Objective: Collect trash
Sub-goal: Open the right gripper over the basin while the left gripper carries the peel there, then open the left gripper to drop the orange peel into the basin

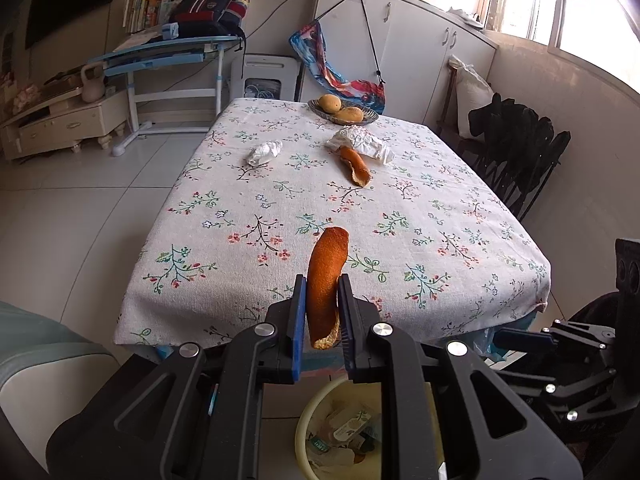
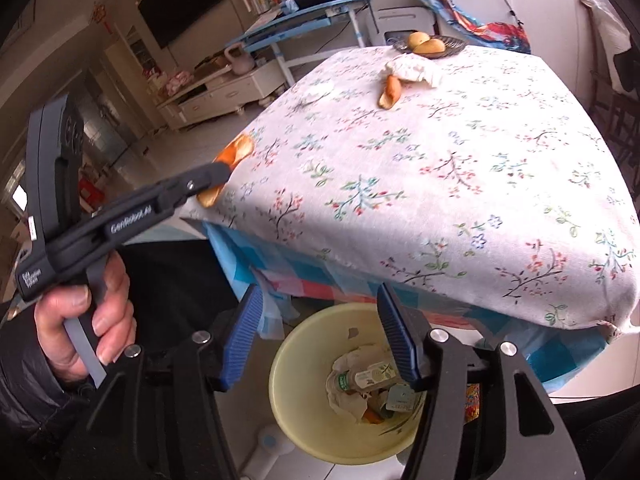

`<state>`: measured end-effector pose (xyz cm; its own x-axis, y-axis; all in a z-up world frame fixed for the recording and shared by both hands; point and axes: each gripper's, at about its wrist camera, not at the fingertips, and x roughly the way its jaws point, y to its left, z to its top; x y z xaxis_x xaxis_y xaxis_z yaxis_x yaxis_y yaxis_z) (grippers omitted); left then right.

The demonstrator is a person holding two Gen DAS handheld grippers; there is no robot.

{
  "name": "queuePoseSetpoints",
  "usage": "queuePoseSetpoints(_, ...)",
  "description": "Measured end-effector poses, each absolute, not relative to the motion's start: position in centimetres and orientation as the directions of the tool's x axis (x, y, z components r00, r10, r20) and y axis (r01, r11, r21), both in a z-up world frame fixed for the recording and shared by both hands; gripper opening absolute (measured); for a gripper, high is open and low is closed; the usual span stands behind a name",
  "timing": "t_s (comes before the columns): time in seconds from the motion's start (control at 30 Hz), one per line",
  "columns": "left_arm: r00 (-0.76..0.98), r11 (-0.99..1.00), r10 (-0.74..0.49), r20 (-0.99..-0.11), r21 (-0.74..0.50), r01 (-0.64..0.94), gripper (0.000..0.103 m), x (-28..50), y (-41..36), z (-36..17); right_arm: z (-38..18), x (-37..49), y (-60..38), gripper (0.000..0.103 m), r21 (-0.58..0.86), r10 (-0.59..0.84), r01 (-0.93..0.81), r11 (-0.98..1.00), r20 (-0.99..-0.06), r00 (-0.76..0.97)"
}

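"GenRobot.AI" on left gripper arm; handle label unreadable.

Curled orange peel held upright above the table's near edge; yellow bin below holds mixed trash.

table | on it: peel, 2 tissue wads, fruit dish
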<state>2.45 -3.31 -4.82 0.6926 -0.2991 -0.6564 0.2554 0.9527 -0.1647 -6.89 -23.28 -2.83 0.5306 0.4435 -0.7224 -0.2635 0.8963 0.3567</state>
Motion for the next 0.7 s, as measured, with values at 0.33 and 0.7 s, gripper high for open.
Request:
queuePoseSetpoints(0.33, 0.638, 0.923, -0.353, -0.684, -0.142, 0.358, 0.015, -0.5, -5.6, -5.7, -2.0, -6.5, -26.6, 0.067, 0.403, 0.391, -0.132, 0.905, -0.671, 0.63)
queuePoseSetpoints(0.7, 0.42, 0.822, -0.459, -0.783, -0.195, 0.535, 0.016, -2.7, -8.6, -8.8, -1.4, -6.8, -27.9, 0.071, 0.462, 0.387, -0.08, 0.883, -0.624, 0.679)
